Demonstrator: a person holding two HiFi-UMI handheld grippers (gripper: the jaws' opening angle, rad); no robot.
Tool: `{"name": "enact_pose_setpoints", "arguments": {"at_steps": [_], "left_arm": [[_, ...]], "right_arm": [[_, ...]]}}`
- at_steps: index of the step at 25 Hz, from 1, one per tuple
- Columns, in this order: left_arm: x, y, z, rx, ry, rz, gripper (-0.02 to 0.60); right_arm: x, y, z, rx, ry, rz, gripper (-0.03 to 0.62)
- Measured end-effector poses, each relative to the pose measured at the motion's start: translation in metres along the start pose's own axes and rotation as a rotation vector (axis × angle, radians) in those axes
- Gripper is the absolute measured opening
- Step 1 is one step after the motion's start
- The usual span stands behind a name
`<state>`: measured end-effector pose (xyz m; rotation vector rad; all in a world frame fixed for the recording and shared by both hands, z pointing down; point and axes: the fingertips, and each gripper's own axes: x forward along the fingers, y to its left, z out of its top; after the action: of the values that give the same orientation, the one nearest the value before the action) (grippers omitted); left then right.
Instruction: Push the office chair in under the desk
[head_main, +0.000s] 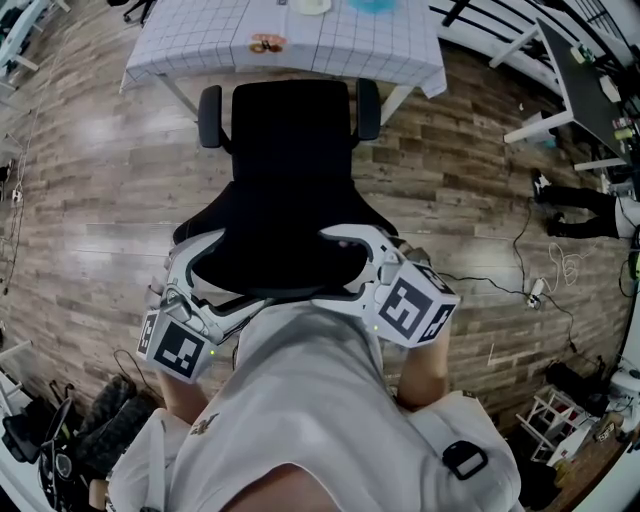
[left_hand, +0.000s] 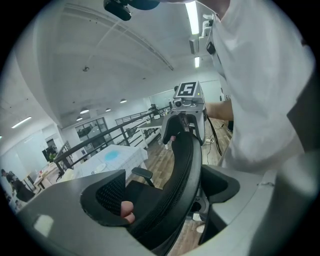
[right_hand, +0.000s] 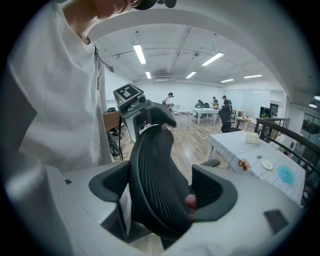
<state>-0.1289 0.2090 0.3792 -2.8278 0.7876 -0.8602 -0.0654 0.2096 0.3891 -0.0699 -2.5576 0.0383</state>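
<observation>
A black office chair (head_main: 290, 140) stands facing a desk (head_main: 190, 45) covered in a white grid cloth, its seat front close to the desk's edge. Its mesh backrest (head_main: 275, 250) is nearest me. My left gripper (head_main: 205, 270) is shut on the backrest's top left edge, and my right gripper (head_main: 350, 250) is shut on its top right edge. In the left gripper view the backrest (left_hand: 177, 170) runs between the jaws of the left gripper (left_hand: 165, 195). Seen from the right gripper (right_hand: 160, 192), the backrest (right_hand: 155, 175) likewise fills the gap.
The desk carries a small plate of food (head_main: 267, 43) and a blue dish (head_main: 375, 5). Cables and a power strip (head_main: 538, 290) lie on the wood floor to the right. A dark desk (head_main: 590, 85) stands far right, bags (head_main: 110, 420) at lower left.
</observation>
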Motion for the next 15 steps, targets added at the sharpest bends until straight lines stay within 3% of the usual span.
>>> {"name": "enact_pose_setpoints", "arguments": {"at_steps": [15], "left_arm": [[0.021,0.009,0.005,-0.047,0.055,-0.007,0.457]], "right_arm": [[-0.013,-0.021,-0.007,-0.041,-0.030,0.042,0.399]]}}
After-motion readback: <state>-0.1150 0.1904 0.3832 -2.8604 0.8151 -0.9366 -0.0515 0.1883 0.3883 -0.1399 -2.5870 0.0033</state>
